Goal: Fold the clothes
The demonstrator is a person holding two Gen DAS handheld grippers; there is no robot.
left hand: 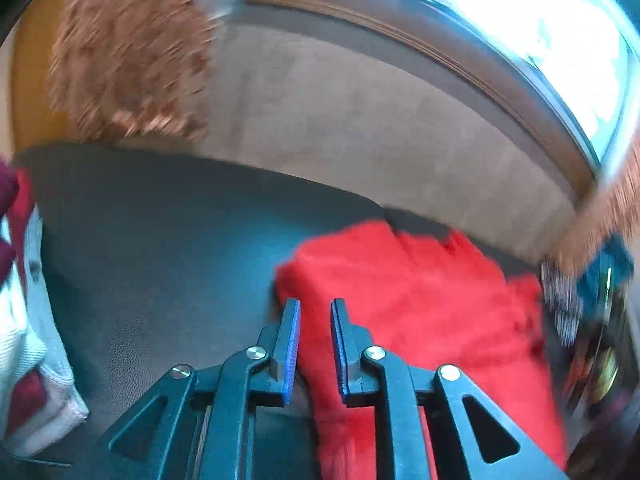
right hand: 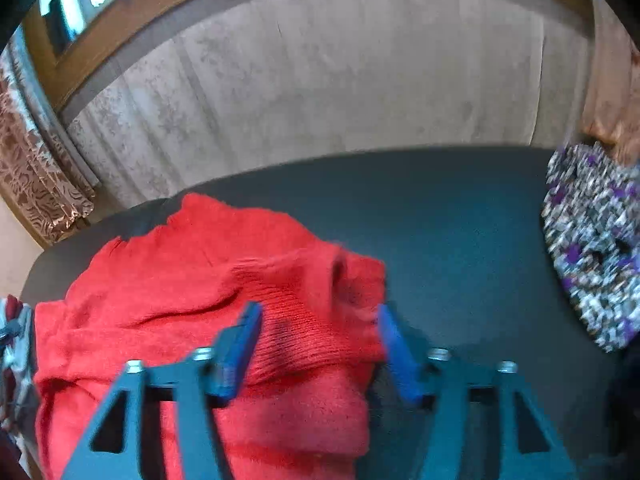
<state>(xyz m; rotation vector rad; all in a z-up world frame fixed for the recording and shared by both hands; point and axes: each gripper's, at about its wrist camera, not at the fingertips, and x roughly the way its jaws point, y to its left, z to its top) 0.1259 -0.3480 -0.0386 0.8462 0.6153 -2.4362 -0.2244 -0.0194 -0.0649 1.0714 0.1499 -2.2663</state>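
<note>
Red sweater (left hand: pixel 420 304) lying crumpled on the dark surface (left hand: pixel 160 248), toward its near edge; far hem close to the surface's back edge, grey wall (right hand: pixel 340 72) behind.

Left gripper (left hand: pixel 315 320) hovering above the sweater's left edge; jaws parted by a narrow gap, nothing pinched between the blue pads (left hand: pixel 294 344), red knit visible through the gap below; released.

Right gripper (right hand: pixel 320 340) over the sweater's right part; jaws spread wide, a ribbed fold of red knit lying between them; left pad (right hand: pixel 240 352) just beside the fabric, right pad (right hand: pixel 394 356) at the fold's edge; picture blurred, no squeezing of the cloth apparent; released.

White and maroon cloth (left hand: pixel 24 320) heaped at the left edge of the surface, apart from the sweater; purple-and-white patterned cloth (right hand: pixel 596 240) at the right edge, well apart from the sweater.

Brown patterned curtain (right hand: pixel 36 160) hanging left of the wall in the right wrist view; bright window (left hand: pixel 540 12) above the wall.
</note>
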